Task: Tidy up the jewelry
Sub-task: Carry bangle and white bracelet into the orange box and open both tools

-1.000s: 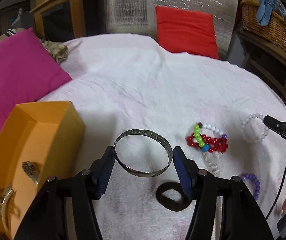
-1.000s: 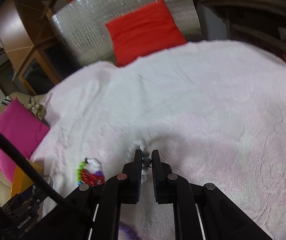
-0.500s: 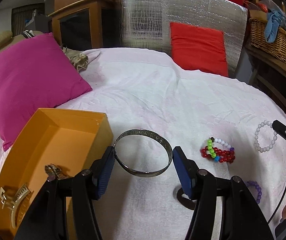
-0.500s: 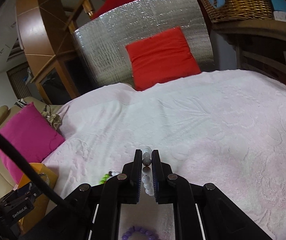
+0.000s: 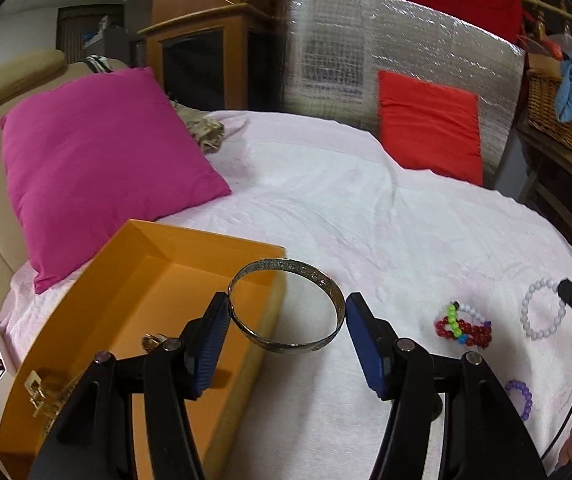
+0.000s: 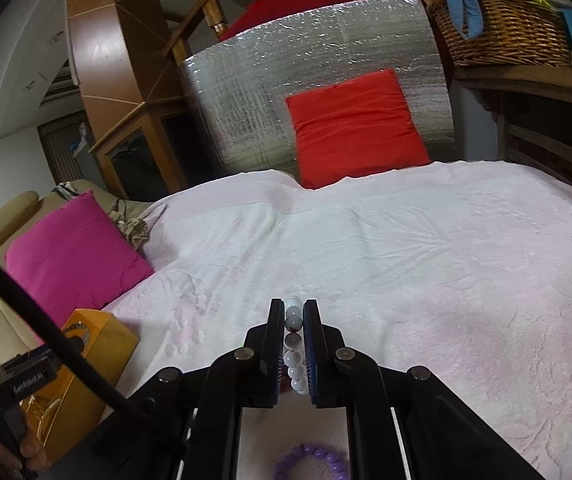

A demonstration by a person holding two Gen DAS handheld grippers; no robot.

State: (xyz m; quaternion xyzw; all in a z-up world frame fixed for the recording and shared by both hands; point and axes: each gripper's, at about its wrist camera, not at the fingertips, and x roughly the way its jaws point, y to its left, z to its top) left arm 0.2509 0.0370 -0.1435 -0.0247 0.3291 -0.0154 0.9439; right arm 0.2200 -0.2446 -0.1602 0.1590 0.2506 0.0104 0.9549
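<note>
My left gripper (image 5: 286, 312) is shut on a silver engraved bangle (image 5: 291, 265), one blue pad on each side of it. The bangle hangs over the right wall of the open orange box (image 5: 190, 236). Inside the box lie a gold hair clip (image 5: 40, 396) and a small brooch (image 5: 151, 340). My right gripper (image 6: 294, 308) is shut on a white bead bracelet (image 6: 295, 360), held above the pink cloth; the left wrist view shows that bracelet (image 5: 542, 314) dangling as a loop. A red, green and white bead bundle (image 5: 464, 328) and a purple bracelet (image 6: 312, 460) lie on the cloth.
The pink-white cloth (image 5: 366, 208) covers a bed. A magenta pillow (image 5: 98, 168) lies behind the box and a red pillow (image 5: 430, 124) leans on a silver foil panel. A wicker basket (image 6: 502, 28) stands at the right, above the bed.
Both grippers have risen. The left one carried the bangle leftward until it hangs over the box's edge. The right one lifted the white bracelet off the cloth.
</note>
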